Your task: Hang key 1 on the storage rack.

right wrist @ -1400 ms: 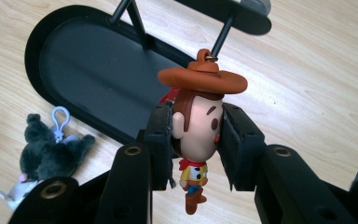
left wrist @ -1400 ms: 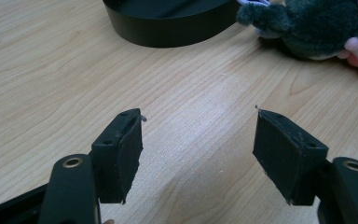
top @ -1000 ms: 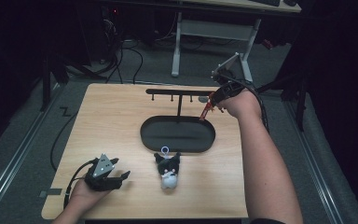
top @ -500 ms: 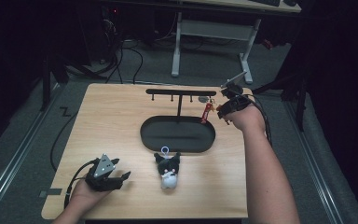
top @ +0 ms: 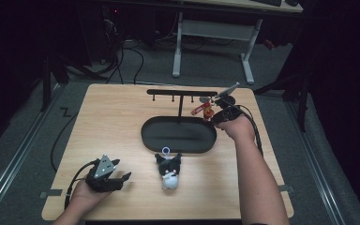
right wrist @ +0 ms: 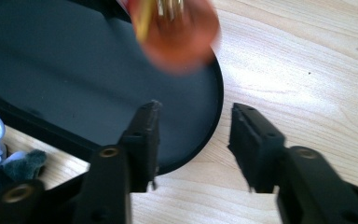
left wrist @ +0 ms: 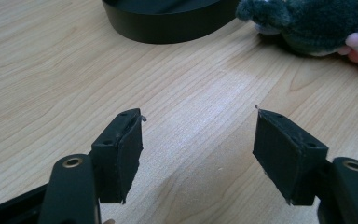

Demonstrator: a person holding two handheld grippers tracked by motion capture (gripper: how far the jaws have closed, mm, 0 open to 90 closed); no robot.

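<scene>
the right gripper hangs with jaws spread and empty over the black tray's rim; a blurred red charm dangles just beyond them. the left gripper, also spread, rests near the plush toy.

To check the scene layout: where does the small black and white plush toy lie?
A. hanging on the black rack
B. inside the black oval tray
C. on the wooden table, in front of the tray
C: the small black and white plush toy lies on the wooden table, just outside the black oval tray's near rim.
</scene>
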